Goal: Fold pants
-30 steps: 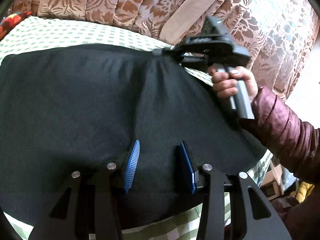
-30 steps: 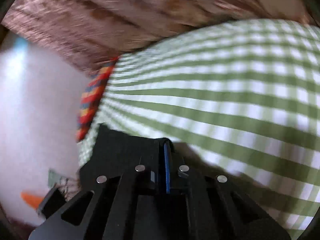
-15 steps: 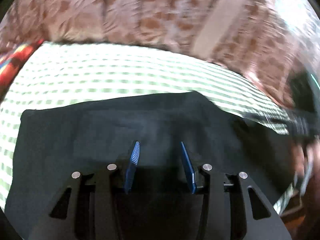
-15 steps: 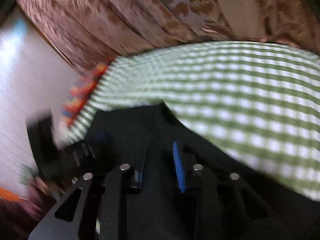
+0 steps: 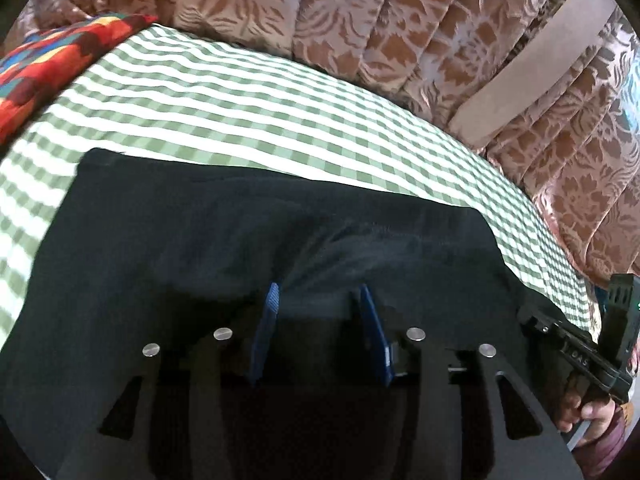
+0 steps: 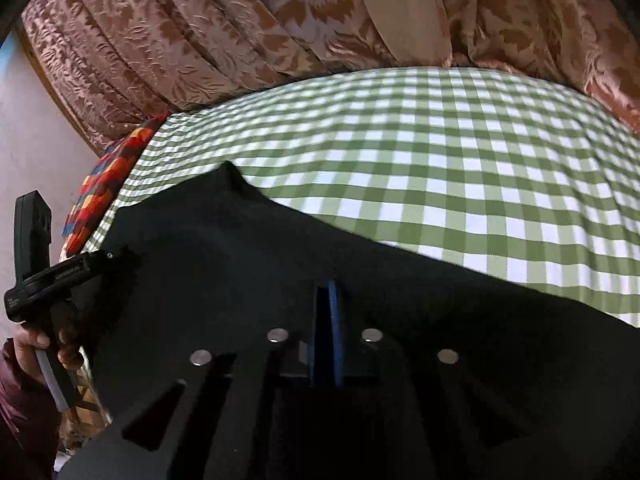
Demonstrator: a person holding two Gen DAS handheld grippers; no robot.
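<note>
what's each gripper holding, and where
Left gripper: open over the black pants, nothing held. Right gripper: jaws closing at their near edge, grip cannot be told.

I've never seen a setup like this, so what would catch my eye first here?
Probably the big black pants spread across the near half of a green-and-white checked bedsheet. Behind it hangs a brown floral curtain, and a bright multicoloured cushion sits at the far left corner.
</note>
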